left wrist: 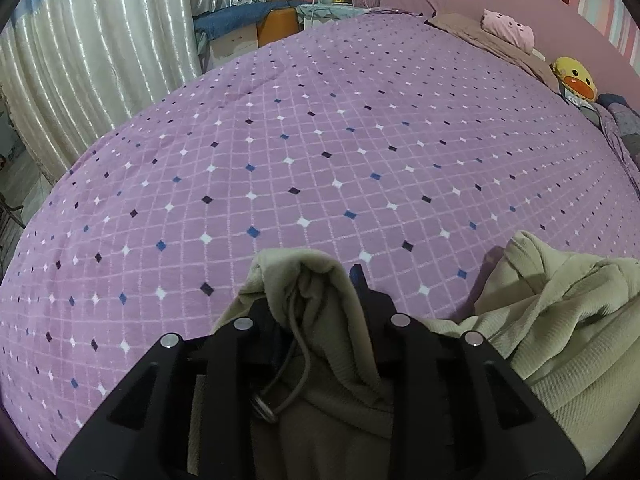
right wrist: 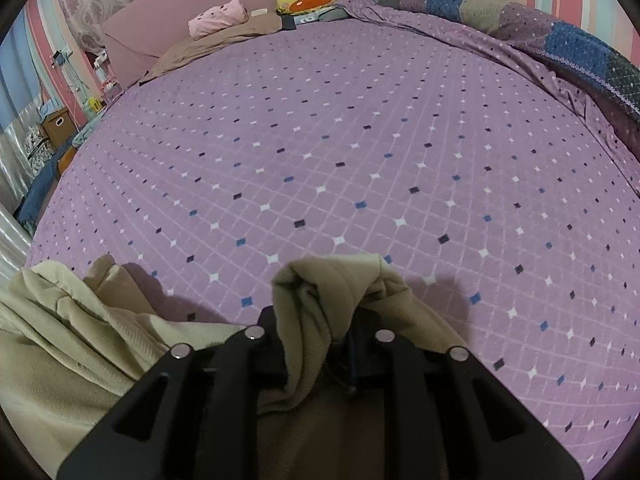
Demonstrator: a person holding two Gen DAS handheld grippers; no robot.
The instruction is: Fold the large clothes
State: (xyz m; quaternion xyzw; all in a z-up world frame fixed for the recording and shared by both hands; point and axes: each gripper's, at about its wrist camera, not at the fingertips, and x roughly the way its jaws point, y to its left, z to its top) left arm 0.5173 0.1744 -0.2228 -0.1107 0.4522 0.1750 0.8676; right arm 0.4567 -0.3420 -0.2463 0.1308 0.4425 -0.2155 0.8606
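Here, both units are low over the bed (left wrist: 320, 152), each carrying a bunch of the same olive garment (left wrist: 560, 340). Left hand-held gripper (left wrist: 320, 280): jaws narrow, a thick fold of the cloth and a dark drawcord (left wrist: 298, 344) between them — whether the pads press on it cannot be told, the fold hides them. Right hand-held gripper (right wrist: 332, 304): jaws narrow, clamped on a bunched edge of the garment (right wrist: 80, 340). The cloth between the two units sags in a loose heap on the bed's near edge.

Step in hand, as judged: laying the garment out on the bed before any fold. Next move calls for drawing the two held points apart and forward over the quilt, so the cloth lands flat — not heaped — then letting go.
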